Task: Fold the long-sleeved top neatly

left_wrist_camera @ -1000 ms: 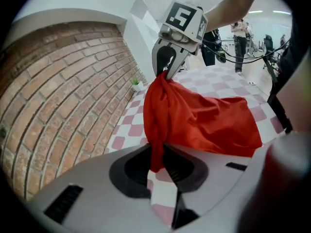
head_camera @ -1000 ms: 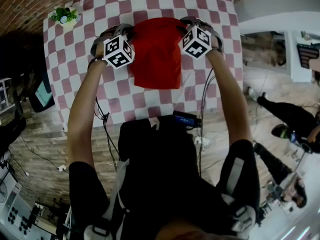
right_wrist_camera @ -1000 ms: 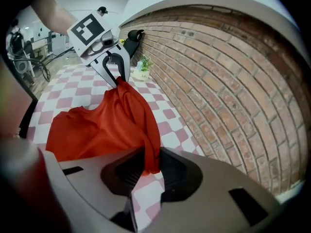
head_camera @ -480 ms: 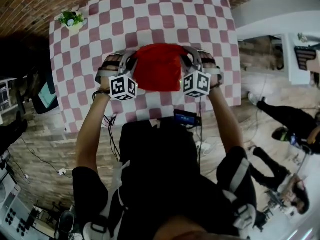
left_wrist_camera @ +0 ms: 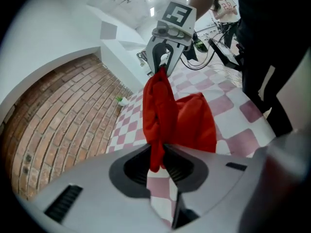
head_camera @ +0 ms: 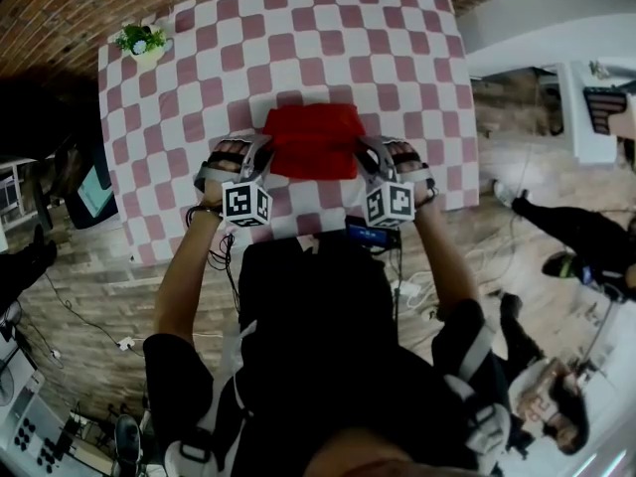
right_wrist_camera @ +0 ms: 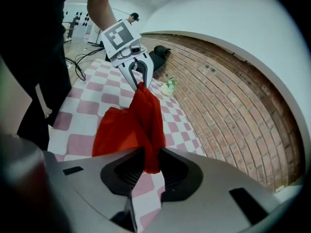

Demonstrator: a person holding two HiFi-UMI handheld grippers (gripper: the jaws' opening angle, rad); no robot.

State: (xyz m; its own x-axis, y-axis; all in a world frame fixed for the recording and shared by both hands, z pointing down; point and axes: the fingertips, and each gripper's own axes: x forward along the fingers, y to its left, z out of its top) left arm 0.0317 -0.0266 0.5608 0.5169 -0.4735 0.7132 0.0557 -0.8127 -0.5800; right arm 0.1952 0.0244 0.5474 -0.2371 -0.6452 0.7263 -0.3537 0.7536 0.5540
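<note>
The red top (head_camera: 313, 139) was clamped at either end of one edge by the left hand-held gripper (left_wrist_camera: 156, 155) and the right hand-held gripper (right_wrist_camera: 149, 160) over the checked surface (head_camera: 199, 78).

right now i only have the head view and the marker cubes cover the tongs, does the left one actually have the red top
Observer: Yes. In the left gripper view the left tongs are pinched shut on a bunched edge of the red top.
Operator: and the right one
Observer: Same, the right tongs clamp a gathered edge of it.
Operator: is the edge between them lifted or flat
Observer: Lifted. It runs raised from one pair of tongs to the other; the rest lies on the checked table.
</note>
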